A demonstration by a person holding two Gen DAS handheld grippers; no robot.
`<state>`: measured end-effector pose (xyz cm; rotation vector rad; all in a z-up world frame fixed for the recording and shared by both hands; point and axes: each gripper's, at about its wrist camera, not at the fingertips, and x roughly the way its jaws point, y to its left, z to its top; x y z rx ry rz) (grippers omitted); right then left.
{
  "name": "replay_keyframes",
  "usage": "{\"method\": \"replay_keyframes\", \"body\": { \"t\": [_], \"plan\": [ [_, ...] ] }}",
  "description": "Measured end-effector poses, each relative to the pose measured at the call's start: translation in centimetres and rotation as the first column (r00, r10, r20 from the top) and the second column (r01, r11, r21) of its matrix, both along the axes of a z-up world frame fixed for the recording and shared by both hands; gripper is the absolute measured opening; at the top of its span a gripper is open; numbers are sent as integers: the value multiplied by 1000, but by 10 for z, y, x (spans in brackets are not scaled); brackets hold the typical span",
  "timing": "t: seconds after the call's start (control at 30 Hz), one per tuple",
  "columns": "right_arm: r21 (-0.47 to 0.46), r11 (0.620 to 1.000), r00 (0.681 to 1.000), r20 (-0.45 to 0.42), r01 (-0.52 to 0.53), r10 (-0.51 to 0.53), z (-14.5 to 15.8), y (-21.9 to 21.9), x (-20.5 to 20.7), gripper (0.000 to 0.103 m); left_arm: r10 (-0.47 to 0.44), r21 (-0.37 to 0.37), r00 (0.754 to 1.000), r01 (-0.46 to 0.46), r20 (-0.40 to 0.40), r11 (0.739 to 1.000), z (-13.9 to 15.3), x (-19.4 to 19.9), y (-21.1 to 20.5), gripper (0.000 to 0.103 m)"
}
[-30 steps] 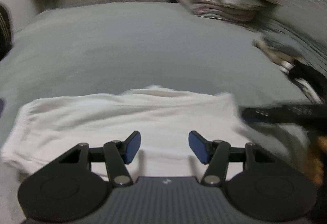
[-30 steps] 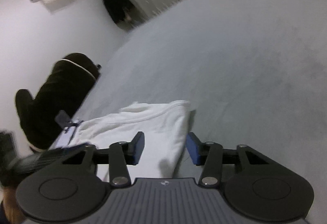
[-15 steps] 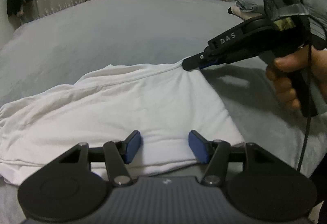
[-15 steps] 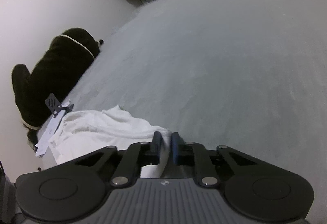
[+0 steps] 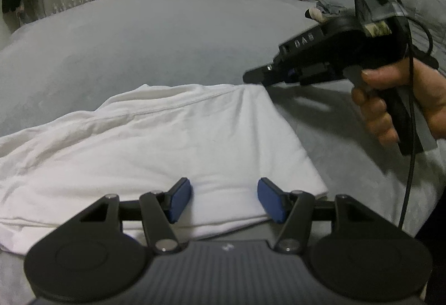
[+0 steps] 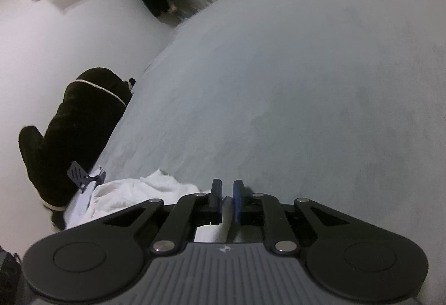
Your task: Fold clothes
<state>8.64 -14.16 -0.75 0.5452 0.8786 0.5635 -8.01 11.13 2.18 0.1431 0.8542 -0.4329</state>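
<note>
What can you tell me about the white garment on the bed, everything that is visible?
The white garment is soft, plain cloth with a stitched seam near its far edge. It lies partly folded and wrinkled on the grey bed. The right gripper pinches its far right corner. The left gripper is open above its near edge.

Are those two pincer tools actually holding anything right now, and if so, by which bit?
The right gripper pinches the white garment at its far right corner. The left gripper is open over the near edge, holding nothing.
</note>
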Motion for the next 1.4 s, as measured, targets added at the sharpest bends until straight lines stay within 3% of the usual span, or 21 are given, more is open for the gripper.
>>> {"method": "replay_keyframes", "body": {
  "t": [0.07, 0.17, 0.27, 0.33, 0.43, 0.57, 0.63, 0.67, 0.7, 0.87, 1.03, 1.13, 1.23, 1.3, 1.4],
  "plan": [
    [20, 1000, 1000, -9, -4, 4, -1, 0, -3, 17, 2, -10, 1000, -2, -1, 1000, 1, 0, 2, 55],
    [50, 999, 1000, -11, 10, -9, -1, -2, -5, 30, 4, -13, 1000, -4, 0, 1000, 0, 2, 3, 55],
    [46, 999, 1000, 0, 27, -27, -2, 0, -9, 32, 0, -1, 1000, 0, 9, 1000, -1, 1, 2, 56],
    [7, 1000, 999, 32, 27, -27, -3, 6, -13, 31, -3, 7, 1000, 3, 15, 1000, -2, 1, 0, 56],
    [-96, 995, 994, 107, 22, -12, 6, 16, -17, 15, -4, 14, 1000, 4, 21, 1000, -2, 0, 0, 56],
    [-101, 993, 990, 136, 61, -47, 15, 14, -20, 15, -11, 23, 999, 11, 31, 1000, -2, -3, -1, 57],
    [-68, 996, 994, 102, 56, -49, 14, 12, -25, 33, -10, 12, 1000, 10, 30, 1000, -1, -3, 2, 57],
    [-52, 997, 995, 86, 56, -51, 14, 10, -30, 48, -9, 3, 1000, 8, 28, 1000, 0, -3, 4, 57],
    [-52, 997, 995, 82, 56, -52, 14, 9, -35, 52, -4, -7, 1000, 4, 28, 1000, 2, -2, 7, 57],
    [-61, 996, 996, 68, 66, -62, 11, 10, -54, 53, 85, -73, 995, -81, 49, 994, 17, 5, 34, 61],
    [-27, 991, 990, 63, 129, -128, 5, 14, -72, 53, 219, -79, 976, -217, 11, 973, 10, 16, 59, 61],
    [16, 985, 983, 65, 172, -173, 1, 11, -91, 53, 259, -70, 964, -254, 66, 965, 10, 14, 67, 60],
    [63, 976, 974, 69, 210, -215, -3, 14, -112, 53, 262, -150, 960, -246, 102, 958, 23, 6, 79, 62],
    [82, 969, 968, 77, 232, -238, -6, 15, -127, 53, 281, -184, 956, -264, 77, 947, 25, 8, 88, 62],
    [84, 963, 959, 99, 258, -265, -10, 21, -149, 53, 307, -175, 952, -301, 8, 937, 13, 19, 91, 62]
  ]
}}
